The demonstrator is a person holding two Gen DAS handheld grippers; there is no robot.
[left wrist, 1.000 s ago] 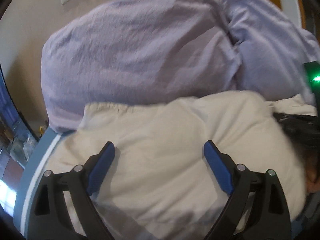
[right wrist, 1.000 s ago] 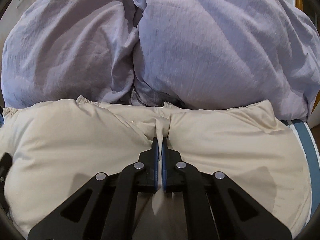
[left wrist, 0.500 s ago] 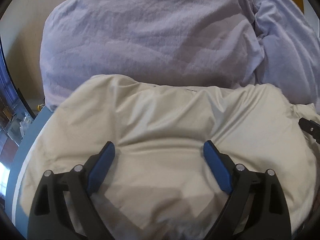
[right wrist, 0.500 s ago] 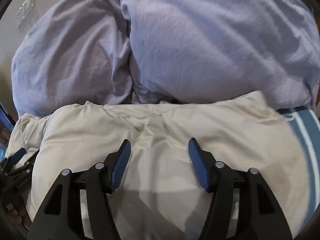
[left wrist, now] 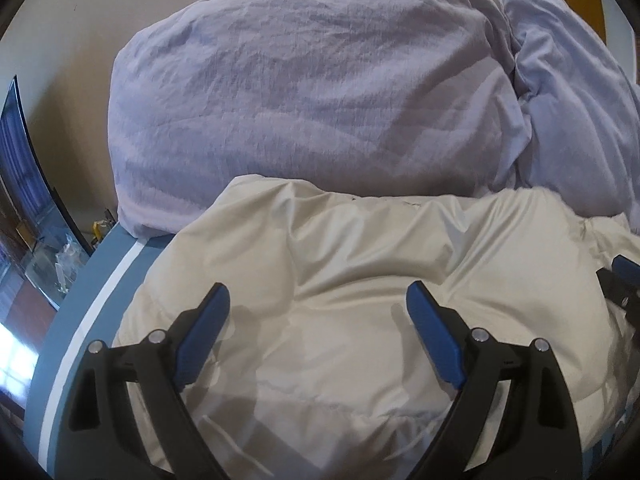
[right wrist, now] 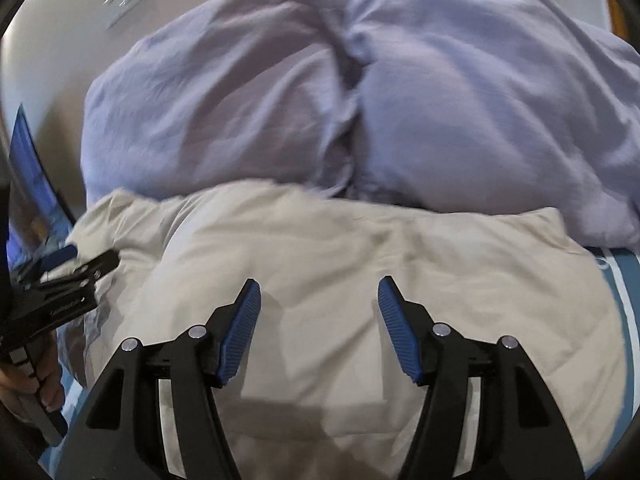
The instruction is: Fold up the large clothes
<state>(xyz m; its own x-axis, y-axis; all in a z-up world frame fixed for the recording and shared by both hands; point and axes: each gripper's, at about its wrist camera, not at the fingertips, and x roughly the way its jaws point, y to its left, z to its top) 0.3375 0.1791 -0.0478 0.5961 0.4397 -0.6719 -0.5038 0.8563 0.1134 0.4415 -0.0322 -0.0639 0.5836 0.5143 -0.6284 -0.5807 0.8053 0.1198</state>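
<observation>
A cream puffy garment (left wrist: 360, 280) lies folded on the bed, right in front of both grippers; it also shows in the right wrist view (right wrist: 340, 256). My left gripper (left wrist: 318, 300) is open and empty, just above the garment's left part. My right gripper (right wrist: 318, 296) is open and empty above the garment's middle. The left gripper also appears at the left edge of the right wrist view (right wrist: 72, 264), and the right gripper's tip shows at the right edge of the left wrist view (left wrist: 626, 270).
Two lavender pillows (left wrist: 304, 92) (right wrist: 480, 112) lie against the wall behind the garment. The blue bed sheet with a white stripe (left wrist: 92, 308) shows at the left and at the right (right wrist: 628, 312). A bedside area with clutter (left wrist: 48, 268) lies left of the bed.
My right gripper opened and let go of the cream garment's fold, then drew back. The left gripper stayed open and shifted over the garment. The garment now lies flatter.
</observation>
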